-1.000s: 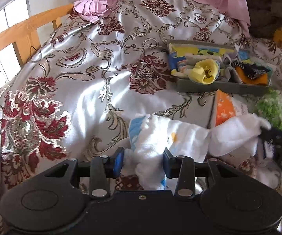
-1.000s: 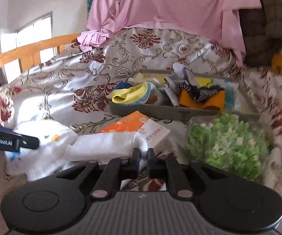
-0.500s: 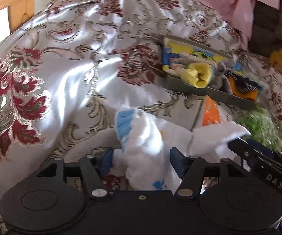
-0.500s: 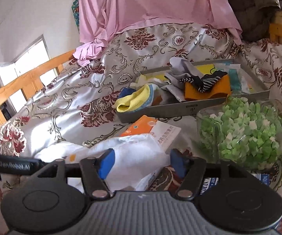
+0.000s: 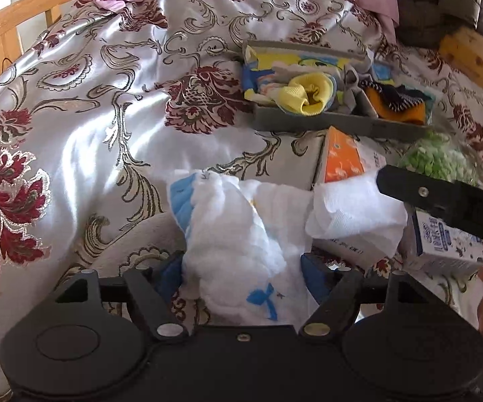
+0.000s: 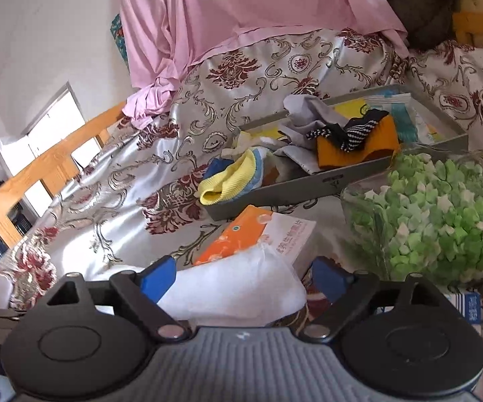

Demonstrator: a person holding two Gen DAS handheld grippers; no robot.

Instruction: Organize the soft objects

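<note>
Bed (image 5: 73,140) carries everything; grey tray (image 5: 325,122) is the landmark; white cloth (image 5: 241,234) lies just in front of it, over an orange box (image 5: 342,160); left gripper (image 5: 241,273) and right gripper (image 6: 244,278) both opening, cloth between pads, unclamped; clear both fully before regripping a tighter bundle.

We saw a silver bedspread (image 5: 83,134) patterned with dark red flowers and gold scrolls, a white cloth (image 5: 238,234) with blue trim and a blue bow, a grey tray (image 6: 308,184) holding yellow, orange and black-and-white striped socks, an orange box (image 6: 238,234), and a pink sheet (image 6: 241,10)
</note>
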